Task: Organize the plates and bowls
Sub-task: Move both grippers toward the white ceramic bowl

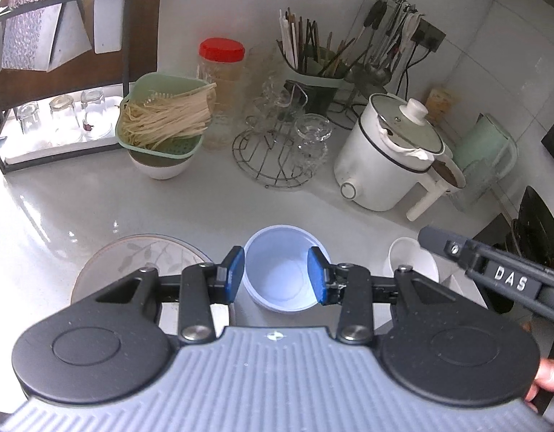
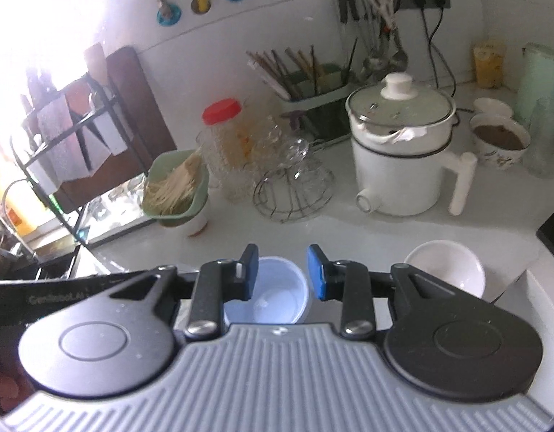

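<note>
The left tool point(image 1: 276, 274) is held open above a pale blue bowl point(image 1: 286, 273), with 1 blue pad point(image 1: 235, 273) seen over the bowl's left rim and the other over its right part; nothing is gripped, and whether either pad touches the bowl cannot be told. The bowl stands on the white table point(image 1: 205, 208) near the front edge. Just left of it a leaf-patterned plate point(image 1: 140, 262) lies flat, partly hidden by the tool. To the right a white bowl point(image 1: 410, 262) stands, and the right tool's body is seen over its right side.

In the right wrist view the right tool point(image 2: 281, 273) is likewise open and empty — the pale blue bowl point(image 2: 273, 298) is seen between and below its pads, the white bowl point(image 2: 444, 266) off to the right.

Farther back are found a green strainer of noodles point(image 1: 165, 118) set on a white bowl, a red-lidded jar point(image 1: 221, 72), a wire rack with glassware point(image 1: 273, 151) and a white electric pot point(image 1: 388, 158).
</note>
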A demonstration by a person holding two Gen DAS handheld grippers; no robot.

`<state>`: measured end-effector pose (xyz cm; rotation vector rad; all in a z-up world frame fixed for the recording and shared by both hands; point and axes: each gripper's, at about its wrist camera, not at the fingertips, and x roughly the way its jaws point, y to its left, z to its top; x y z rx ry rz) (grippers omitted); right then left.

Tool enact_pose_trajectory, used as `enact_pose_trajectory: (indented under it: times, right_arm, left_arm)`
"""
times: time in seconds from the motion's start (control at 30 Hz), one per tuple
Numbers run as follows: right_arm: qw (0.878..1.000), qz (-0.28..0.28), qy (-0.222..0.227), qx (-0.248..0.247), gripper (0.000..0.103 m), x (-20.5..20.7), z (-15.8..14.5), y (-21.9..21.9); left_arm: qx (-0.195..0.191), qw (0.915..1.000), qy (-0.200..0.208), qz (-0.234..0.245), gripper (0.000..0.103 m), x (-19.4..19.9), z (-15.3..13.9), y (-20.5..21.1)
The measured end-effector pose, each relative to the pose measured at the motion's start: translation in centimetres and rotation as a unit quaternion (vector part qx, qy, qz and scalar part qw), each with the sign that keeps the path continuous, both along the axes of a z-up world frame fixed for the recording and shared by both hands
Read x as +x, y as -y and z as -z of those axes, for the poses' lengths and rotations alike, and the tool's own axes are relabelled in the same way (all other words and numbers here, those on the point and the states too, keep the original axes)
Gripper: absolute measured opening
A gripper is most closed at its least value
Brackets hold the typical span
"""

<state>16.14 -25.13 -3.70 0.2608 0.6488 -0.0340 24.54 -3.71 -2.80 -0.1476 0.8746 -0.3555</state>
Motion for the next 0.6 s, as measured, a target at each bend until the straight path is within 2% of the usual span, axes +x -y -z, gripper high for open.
enact_pose_trajectory:
  times: [0.3, 0.43, 0.6]
  right_arm:
    - [1.0, 0.006, 0.016, -0.01, 0.034, -0.2, -0.3, 4.6]
    - [0.999, 0.02, 0.018, -0.042, 0.034, -0.4, 0.1, 6.7]
    - [0.997, 0.04, 0.012, -0.057, 0.034, -0.6, 0.9, 9.5]
  left_arm:
    - [-0.007, 0.9999, 0.007, -0.01, 0.044, 0.4, -0.2, 4.2]
    - [-0.002, 1.0, 0.0, 0.006, 0.044, 1.4, 0.3, 7.0]
    - [0.02, 0.9992, -0.014, 0.033, 0.046, 2.8, 1.5, 10.5]
